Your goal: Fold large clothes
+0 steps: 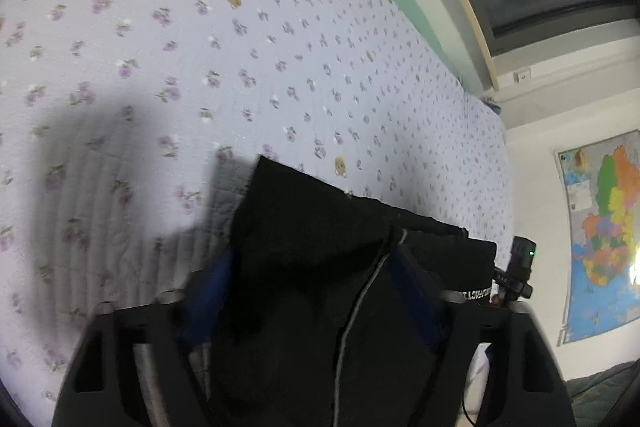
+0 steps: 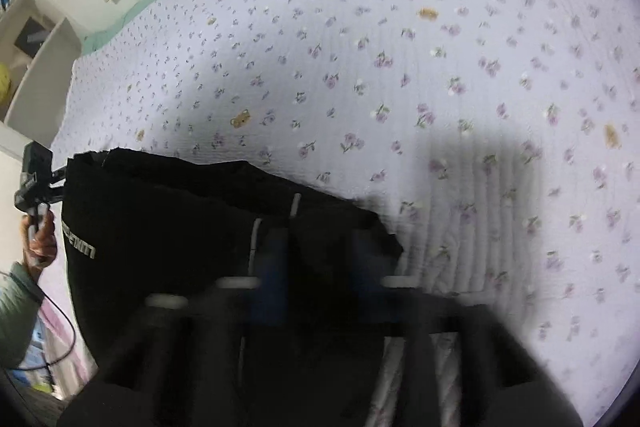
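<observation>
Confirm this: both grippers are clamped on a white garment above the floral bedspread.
Wrong colour. The garment is black, as both wrist views show. The rest holds: left gripper and right gripper both pinch it above the floral bedspread.

A large black garment (image 1: 320, 267) hangs bunched in the foreground of both wrist views, lifted above a pale floral bedspread. The fabric is dark and matte, and it falls in deep, loose folds rather than lying flat. Its upper edge runs roughly level across the frame, slightly uneven and rumpled. A thin pale cord (image 1: 360, 299) trails down the front of the cloth. Near one side edge sits a short strip of pale printed lettering (image 2: 79, 241) (too small and skewed to read). From the right wrist view the same garment (image 2: 180, 227) spreads wide across the lower left, its far corner drooping toward the bed.
</observation>
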Demonstrator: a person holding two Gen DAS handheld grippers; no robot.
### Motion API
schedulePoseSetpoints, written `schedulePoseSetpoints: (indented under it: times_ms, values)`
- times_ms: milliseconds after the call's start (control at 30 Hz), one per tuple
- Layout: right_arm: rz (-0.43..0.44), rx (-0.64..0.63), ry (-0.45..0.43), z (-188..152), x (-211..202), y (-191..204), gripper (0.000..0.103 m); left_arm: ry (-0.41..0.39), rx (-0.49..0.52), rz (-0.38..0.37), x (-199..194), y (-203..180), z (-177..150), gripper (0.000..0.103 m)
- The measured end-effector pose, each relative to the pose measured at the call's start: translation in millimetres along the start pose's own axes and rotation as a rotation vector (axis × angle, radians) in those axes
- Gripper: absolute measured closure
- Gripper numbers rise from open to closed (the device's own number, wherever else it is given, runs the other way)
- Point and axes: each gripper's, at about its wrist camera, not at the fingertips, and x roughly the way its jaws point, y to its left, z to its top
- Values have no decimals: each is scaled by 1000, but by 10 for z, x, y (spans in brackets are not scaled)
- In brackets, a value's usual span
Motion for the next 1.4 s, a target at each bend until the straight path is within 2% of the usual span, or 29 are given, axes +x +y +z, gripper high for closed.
schedulePoseSetpoints:
  times_ms: [67, 167, 233, 267, 300, 367, 433, 500, 567, 600, 633, 667, 700, 767, 867, 900, 967, 1033, 1133, 1267, 1367, 1400]
  values:
    - [-25, 3, -41, -58, -151, 18, 86, -11, 15, 36, -68, 9, -69, 75]
    - [-26, 37, -53, -92, -228, -15, 85, -18, -13, 64, -118, 103, -130, 74]
    - [-17, 44, -36, -83, -175, -45, 80, -21, -49, 56, -118, 168, -118, 56]
    - [-10, 58, -23, -65, -132, -71, 77, -26, -65, 36, -115, 189, -90, 38]
    - [3, 69, -14, -48, -101, -97, 70, -31, -73, 30, -112, 195, -67, 24]
    - [45, 82, -2, -13, -43, -133, 60, -27, -67, 16, -51, 173, -5, 23]
    - [65, 88, 4, 19, 17, -162, 36, 7, -53, -7, 39, 138, 33, 23]
    - [83, 96, 1, 42, 74, -195, 31, 60, -29, -20, 199, 91, 81, 23]
    - [125, 101, 8, 54, 151, -210, 31, 76, -9, 0, 305, 47, 115, 24]
    - [128, 82, 17, 52, 170, -170, 42, 69, 4, 22, 340, 19, 122, 27]
    - [108, 54, 23, 44, 165, -115, 66, 64, 15, 35, 351, -7, 119, 36]
    - [70, 14, 18, 20, 129, -40, 72, 65, 35, 62, 348, -37, 108, 54]
    - [38, -9, 5, -7, 67, 16, 76, 56, 60, 93, 306, -72, 78, 67]
    - [10, -16, -38, -41, -105, 77, 83, 18, 71, 87, 149, -105, 13, 77]
    - [-39, -54, -154, 13, -565, 292, 88, -53, 94, 93, -160, -284, -65, 83]
    - [-56, -78, -182, 61, -682, 376, 92, -83, 109, 90, -281, -395, -59, 90]
    - [-121, -149, -243, 226, -904, 578, 93, -141, 142, 55, -486, -601, 22, 92]
    - [-140, -182, -282, 458, -1008, 673, 93, -201, 183, 37, -658, -814, 190, 93]
    - [-182, -172, -292, 760, -850, 613, 93, -239, 207, 85, -600, -921, 449, 93]
    - [-196, -99, -167, 867, -152, 324, 93, -168, 103, 191, -95, -557, 605, 93]
    - [-196, -63, -70, 724, 311, 148, 93, -89, 42, 239, 297, -210, 536, 92]
    - [-189, -49, -45, 658, 423, 104, 93, -64, 25, 234, 393, -116, 488, 88]
